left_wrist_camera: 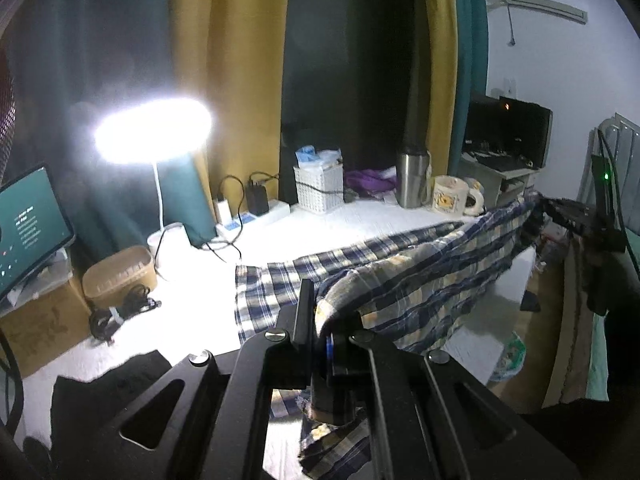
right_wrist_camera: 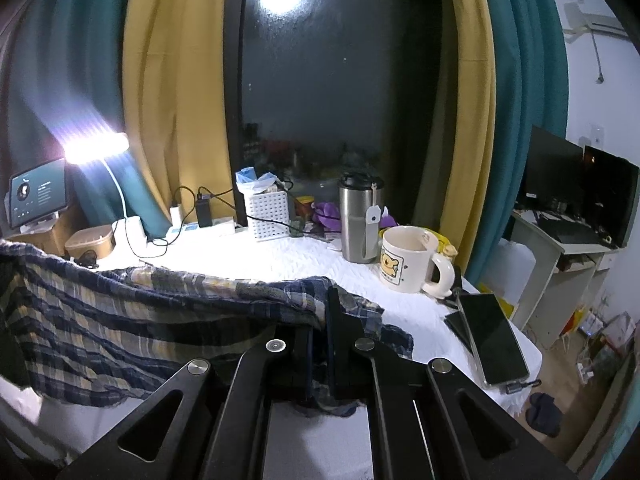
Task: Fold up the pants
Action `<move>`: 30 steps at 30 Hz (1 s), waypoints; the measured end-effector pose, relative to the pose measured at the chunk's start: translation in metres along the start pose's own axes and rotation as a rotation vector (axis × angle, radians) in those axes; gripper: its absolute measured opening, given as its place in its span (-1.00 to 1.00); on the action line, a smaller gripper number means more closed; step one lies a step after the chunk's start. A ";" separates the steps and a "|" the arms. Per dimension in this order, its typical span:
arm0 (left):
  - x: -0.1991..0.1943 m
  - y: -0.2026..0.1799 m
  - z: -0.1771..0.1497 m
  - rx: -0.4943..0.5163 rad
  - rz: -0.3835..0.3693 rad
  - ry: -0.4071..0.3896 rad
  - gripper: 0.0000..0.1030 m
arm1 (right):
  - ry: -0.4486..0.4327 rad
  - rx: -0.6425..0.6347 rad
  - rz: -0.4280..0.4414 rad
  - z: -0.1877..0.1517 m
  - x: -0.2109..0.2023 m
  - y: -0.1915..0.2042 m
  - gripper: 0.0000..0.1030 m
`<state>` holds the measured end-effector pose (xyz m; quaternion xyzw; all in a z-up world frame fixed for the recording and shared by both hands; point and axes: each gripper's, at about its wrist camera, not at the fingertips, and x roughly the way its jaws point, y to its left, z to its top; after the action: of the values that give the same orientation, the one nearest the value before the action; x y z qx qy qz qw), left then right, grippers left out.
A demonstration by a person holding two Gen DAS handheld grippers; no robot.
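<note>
Pants [left_wrist_camera: 420,276] (blue-and-cream plaid) strung between my two grippers, lifted above white desk [left_wrist_camera: 328,228], one part lying flat on it. Left gripper [left_wrist_camera: 320,320] jaws clamped tight on bunched edge of cloth. Right gripper [right_wrist_camera: 326,320] jaws closed hard on other end, fabric spilling out below. Mug [right_wrist_camera: 404,260] and phone [right_wrist_camera: 494,340] just right of my right gripper.

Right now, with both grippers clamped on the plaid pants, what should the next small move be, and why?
Probably carry the lifted edge across and lower it onto the part lying flat. The left hand-held gripper and right hand-held gripper each pinch the pants, which hang stretched between them above the white table.
</note>
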<state>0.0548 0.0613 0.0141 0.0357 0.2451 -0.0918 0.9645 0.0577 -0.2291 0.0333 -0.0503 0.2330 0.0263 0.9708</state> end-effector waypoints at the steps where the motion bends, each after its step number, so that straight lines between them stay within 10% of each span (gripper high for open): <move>1: 0.003 0.003 0.003 0.001 0.000 -0.002 -0.94 | 0.003 0.000 -0.001 0.002 0.003 0.000 -0.91; 30: 0.175 0.084 0.035 -0.031 -0.036 0.174 -0.94 | 0.218 0.022 -0.017 0.022 0.172 0.000 -0.91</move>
<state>0.2383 0.1117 -0.0376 0.0243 0.3299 -0.1018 0.9382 0.2208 -0.2220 -0.0251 -0.0441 0.3371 0.0096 0.9404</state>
